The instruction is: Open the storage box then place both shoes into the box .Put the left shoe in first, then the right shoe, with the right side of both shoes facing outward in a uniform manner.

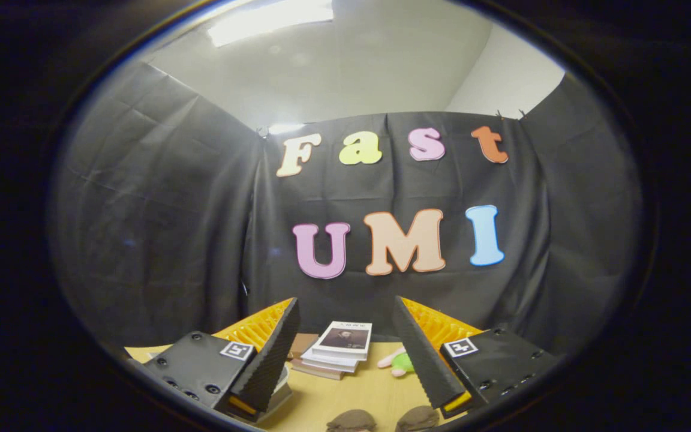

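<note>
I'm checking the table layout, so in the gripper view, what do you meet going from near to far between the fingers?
With the gripper open and holding nothing: two dark rounded shapes, probably the shoes → bare table → green and pink soft toy → stack of books → black cloth wall.

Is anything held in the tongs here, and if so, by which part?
Nothing is held. The tongs stand open above the table, with only the stack of books beyond them.
</note>
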Action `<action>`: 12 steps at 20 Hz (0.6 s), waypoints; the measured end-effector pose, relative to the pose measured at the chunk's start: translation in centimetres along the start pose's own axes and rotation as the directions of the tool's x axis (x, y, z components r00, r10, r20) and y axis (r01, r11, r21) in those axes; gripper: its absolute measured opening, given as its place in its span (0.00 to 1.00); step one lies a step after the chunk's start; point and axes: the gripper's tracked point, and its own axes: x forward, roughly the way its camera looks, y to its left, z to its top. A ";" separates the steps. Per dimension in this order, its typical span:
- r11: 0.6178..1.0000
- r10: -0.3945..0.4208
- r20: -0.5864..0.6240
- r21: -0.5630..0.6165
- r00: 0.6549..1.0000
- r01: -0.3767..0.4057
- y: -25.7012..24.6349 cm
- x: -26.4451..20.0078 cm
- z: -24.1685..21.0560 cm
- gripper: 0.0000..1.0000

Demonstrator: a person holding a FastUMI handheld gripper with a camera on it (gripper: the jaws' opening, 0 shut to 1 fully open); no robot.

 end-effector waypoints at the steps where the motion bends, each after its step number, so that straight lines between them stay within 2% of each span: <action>1: 0.999 0.020 -0.026 0.033 0.999 -0.019 0.5 0.0 -0.7 0.99; 5: 0.983 0.118 -0.125 0.152 0.985 -0.099 2.2 -0.4 -3.7 0.99; 8: 0.964 0.170 -0.227 0.239 0.959 -0.114 2.9 -0.6 -7.1 0.98; 10: 0.936 0.226 -0.292 0.328 0.929 -0.125 3.9 -1.0 -9.1 0.98; 12: 0.886 0.302 -0.343 0.445 0.889 -0.129 5.3 -1.6 -11.1 0.98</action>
